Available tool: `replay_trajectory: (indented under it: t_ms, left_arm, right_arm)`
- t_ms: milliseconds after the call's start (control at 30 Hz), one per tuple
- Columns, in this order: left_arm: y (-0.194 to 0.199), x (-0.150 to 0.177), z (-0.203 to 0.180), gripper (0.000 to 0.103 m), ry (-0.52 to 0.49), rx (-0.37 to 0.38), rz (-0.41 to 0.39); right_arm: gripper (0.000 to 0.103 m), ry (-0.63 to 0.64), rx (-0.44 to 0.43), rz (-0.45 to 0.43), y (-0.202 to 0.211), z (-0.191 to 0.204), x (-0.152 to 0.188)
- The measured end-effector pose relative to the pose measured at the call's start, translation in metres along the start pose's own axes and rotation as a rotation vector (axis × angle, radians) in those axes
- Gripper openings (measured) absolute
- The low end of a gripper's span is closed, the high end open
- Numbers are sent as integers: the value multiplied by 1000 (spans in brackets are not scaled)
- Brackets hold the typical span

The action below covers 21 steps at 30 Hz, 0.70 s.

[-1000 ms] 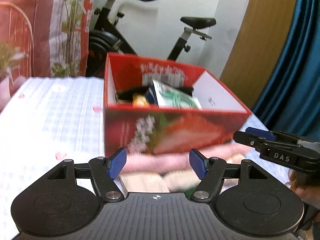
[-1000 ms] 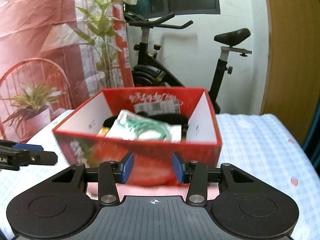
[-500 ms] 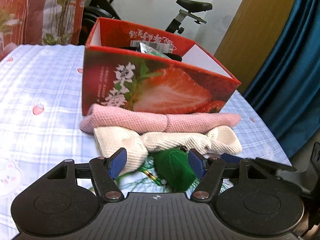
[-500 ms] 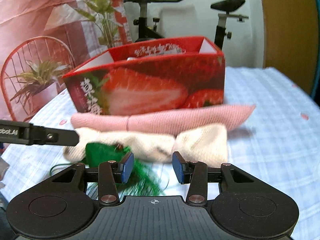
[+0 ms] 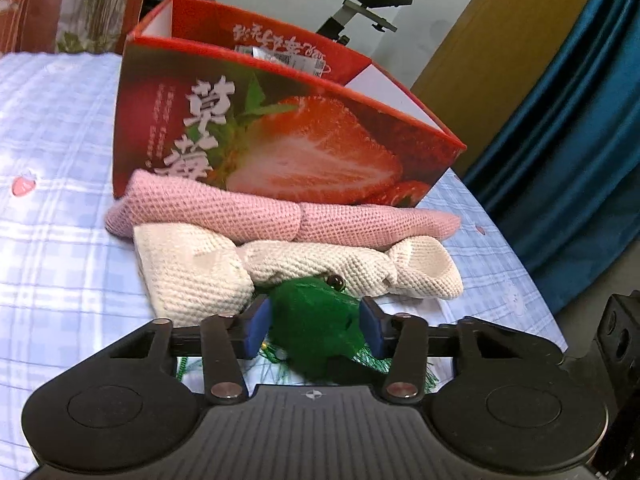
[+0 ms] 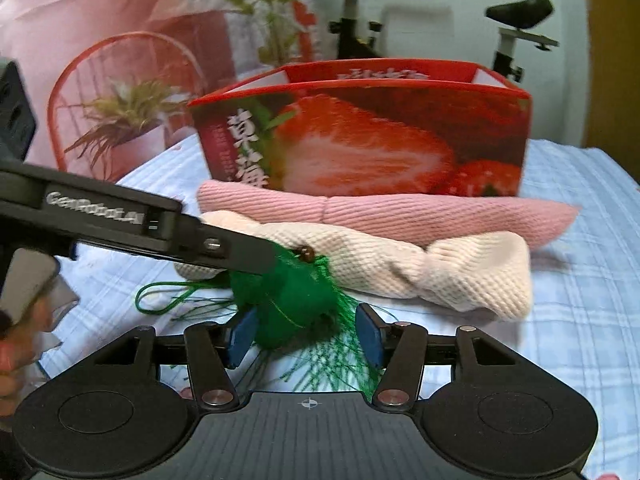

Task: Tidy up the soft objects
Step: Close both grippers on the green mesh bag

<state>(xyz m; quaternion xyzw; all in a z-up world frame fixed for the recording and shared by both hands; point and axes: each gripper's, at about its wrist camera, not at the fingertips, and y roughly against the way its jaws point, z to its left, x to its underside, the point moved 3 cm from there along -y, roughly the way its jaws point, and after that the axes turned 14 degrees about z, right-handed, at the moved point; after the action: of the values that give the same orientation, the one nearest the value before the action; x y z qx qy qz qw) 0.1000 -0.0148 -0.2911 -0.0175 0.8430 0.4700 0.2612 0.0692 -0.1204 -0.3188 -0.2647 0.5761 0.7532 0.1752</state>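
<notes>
A green tasselled soft ornament [image 5: 316,328] lies on the checked cloth in front of a cream knitted band [image 5: 296,268] and a pink knitted band [image 5: 280,212]. My left gripper [image 5: 316,330] has its blue pads against both sides of the ornament. In the right wrist view the left gripper's fingers [image 6: 240,252] reach onto the ornament [image 6: 288,300] from the left. My right gripper [image 6: 304,338] is open, its pads either side of the ornament's near part and tassel. The cream band [image 6: 420,264] and pink band [image 6: 380,212] lie behind.
A red strawberry-print box [image 5: 280,128] stands open-topped right behind the bands, with packets inside; it also shows in the right wrist view [image 6: 360,140]. A red wire chair with a plant [image 6: 120,112] is at the left. An exercise bike [image 6: 400,20] stands behind the table.
Both grippers dropped from box-top height to the tabletop and moved in on the green ornament. The left gripper's fingers closed in from wide open onto it.
</notes>
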Motion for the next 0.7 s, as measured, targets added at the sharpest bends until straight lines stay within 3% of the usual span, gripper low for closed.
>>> replay_trajectory:
  t_ms: [367, 700]
  left_arm:
    - [-2, 3, 3, 43, 21, 23, -8]
    - [24, 6, -11, 41, 13, 24, -63]
  right_arm:
    - [55, 34, -23, 14, -14, 10, -8]
    - [51, 40, -31, -50, 6, 11, -8]
